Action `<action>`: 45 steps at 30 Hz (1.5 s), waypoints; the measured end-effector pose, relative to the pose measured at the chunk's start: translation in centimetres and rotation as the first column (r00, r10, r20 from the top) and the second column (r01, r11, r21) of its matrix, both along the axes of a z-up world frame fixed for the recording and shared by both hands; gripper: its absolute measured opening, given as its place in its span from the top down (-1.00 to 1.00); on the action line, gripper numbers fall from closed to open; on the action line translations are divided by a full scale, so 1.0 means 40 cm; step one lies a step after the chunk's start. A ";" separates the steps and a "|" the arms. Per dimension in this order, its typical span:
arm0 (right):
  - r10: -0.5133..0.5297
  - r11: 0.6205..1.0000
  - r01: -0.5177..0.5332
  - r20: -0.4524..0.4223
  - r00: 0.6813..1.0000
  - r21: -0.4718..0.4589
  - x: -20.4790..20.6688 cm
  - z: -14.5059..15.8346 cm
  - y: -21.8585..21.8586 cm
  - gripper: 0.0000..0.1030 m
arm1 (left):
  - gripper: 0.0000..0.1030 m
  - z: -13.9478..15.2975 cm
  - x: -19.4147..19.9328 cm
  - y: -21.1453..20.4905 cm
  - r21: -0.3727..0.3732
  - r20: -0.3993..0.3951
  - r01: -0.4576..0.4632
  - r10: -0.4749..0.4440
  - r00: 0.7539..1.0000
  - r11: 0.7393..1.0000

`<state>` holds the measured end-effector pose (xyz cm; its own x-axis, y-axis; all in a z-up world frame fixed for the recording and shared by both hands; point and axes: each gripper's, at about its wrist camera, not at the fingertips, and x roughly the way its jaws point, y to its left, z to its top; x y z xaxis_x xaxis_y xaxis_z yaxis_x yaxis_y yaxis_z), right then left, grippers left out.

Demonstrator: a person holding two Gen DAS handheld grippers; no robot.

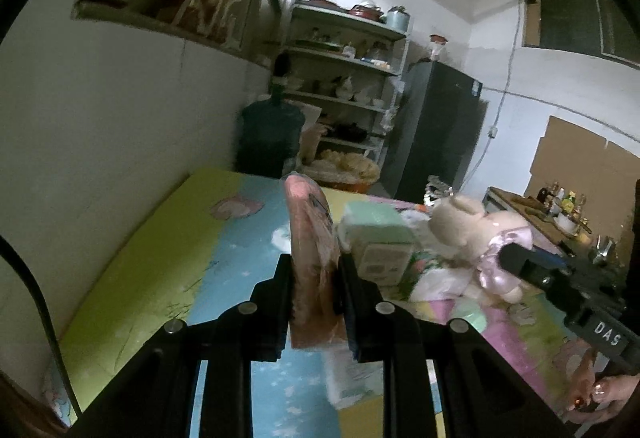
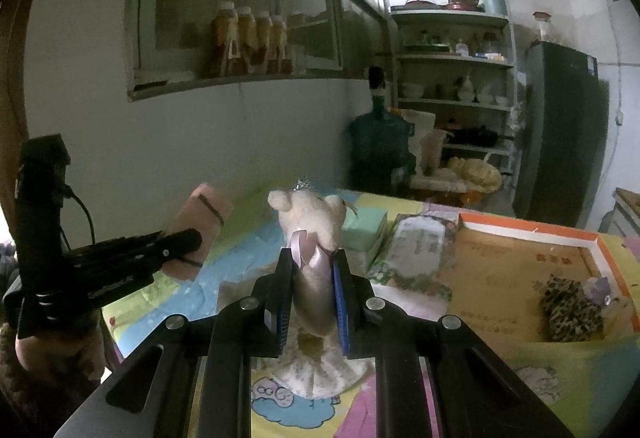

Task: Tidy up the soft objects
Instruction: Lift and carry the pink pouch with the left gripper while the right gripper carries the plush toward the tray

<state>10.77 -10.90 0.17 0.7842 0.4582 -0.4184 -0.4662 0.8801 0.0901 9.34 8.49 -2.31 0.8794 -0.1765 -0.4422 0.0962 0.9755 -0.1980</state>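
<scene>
My left gripper [image 1: 314, 262] is shut on a pink soft pack [image 1: 310, 234] in clear wrap, held upright above the colourful cloth of the table [image 1: 160, 258]. In the right wrist view the same pink pack [image 2: 200, 226] hangs at the left in the left gripper [image 2: 188, 238]. My right gripper [image 2: 312, 262] is shut on a cream plush bear [image 2: 310, 218] in a pale pink satin dress, lifted off the table. The left wrist view shows that bear [image 1: 468, 222] at the right, with the right gripper [image 1: 516, 258] on its dress.
A mint green tissue box [image 1: 380, 234] and wrapped packs [image 2: 416, 246] lie mid-table. An orange-rimmed cardboard box [image 2: 528, 238] at the right holds a leopard-print soft item [image 2: 568, 310]. Behind stand a water jug [image 2: 380, 142], shelves [image 2: 452, 78] and a dark fridge [image 2: 560, 126]. A wall runs along the left.
</scene>
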 end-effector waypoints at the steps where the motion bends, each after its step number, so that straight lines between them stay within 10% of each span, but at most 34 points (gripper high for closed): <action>1: -0.003 1.000 0.003 0.004 1.000 -0.001 -0.001 0.004 -0.003 0.64 | 0.55 0.006 0.002 -0.008 0.000 0.005 0.008 -0.008 1.000 1.000; 45: -0.235 0.970 0.233 0.023 0.972 0.065 0.037 0.065 -0.293 0.64 | 0.56 0.073 0.146 -0.370 0.012 0.011 0.256 -0.256 0.967 0.967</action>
<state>12.23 -22.61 2.77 0.8848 0.2842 -0.3692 -0.2509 0.9584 0.1362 15.17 -6.29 0.60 0.8108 -0.3919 -0.4348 0.3456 0.9200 -0.1849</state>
